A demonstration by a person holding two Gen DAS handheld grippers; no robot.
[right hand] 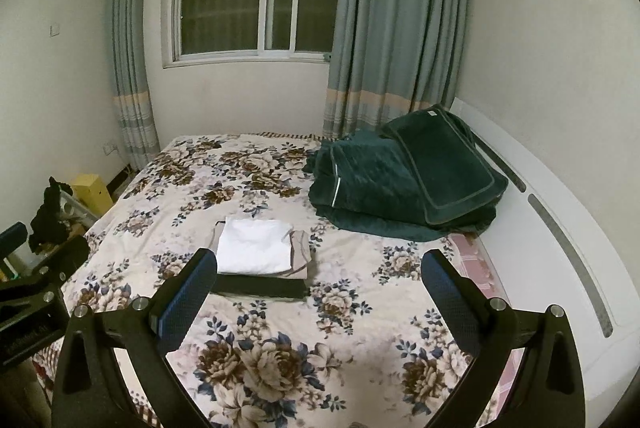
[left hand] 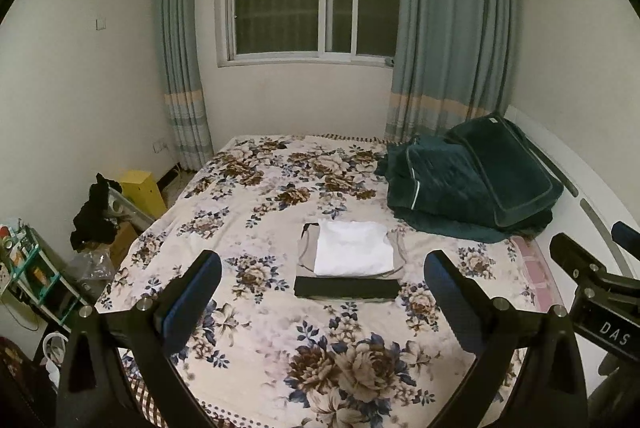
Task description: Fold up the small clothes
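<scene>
A small stack of folded clothes lies mid-bed on the floral sheet (left hand: 280,196): a white piece (left hand: 354,248) on top of a beige garment (left hand: 306,256), with a black folded piece (left hand: 346,288) under its near edge. In the right wrist view the same white piece (right hand: 256,246), beige garment (right hand: 300,252) and black piece (right hand: 260,286) lie left of centre. My left gripper (left hand: 322,268) hangs open in front of the stack, holding nothing. My right gripper (right hand: 320,268) is open and empty too, right of the stack. The right gripper's body (left hand: 592,280) shows at the left view's right edge.
A dark green quilt and pillow (left hand: 472,180) are piled at the bed's far right against a white headboard (right hand: 560,220). Left of the bed stand a yellow box (left hand: 142,188), dark clothing (left hand: 94,216) and a cluttered shelf (left hand: 28,264). Window and curtains fill the far wall.
</scene>
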